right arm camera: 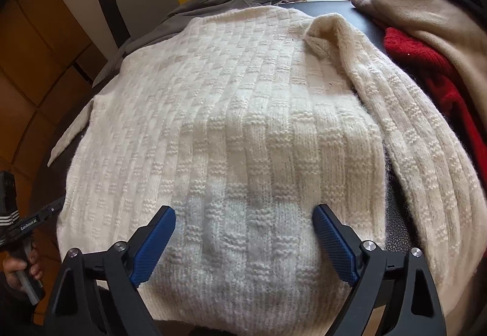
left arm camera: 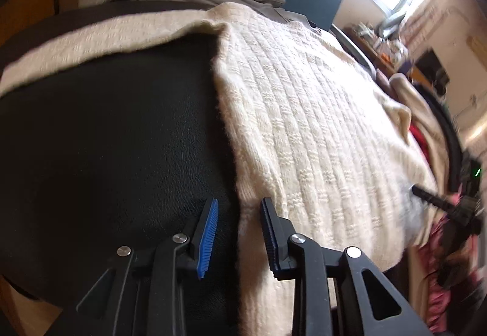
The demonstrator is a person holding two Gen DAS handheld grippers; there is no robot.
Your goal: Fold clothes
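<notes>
Cream knit sweater [right arm camera: 231, 111] is lying flat on the dark desk [left arm camera: 100, 129], w/ a sleeve draped along its right side. Right gripper [right arm camera: 243, 244] is hovering over the near hem, fingers spread wide, nothing held. Left gripper [left arm camera: 239, 237] is straddling the left edge, fingers partly spread, not pinching. Prob. best: be catching both hem corners evenly, lifting together. Red and beige clothes [right arm camera: 426, 56] are piled beside.
</notes>
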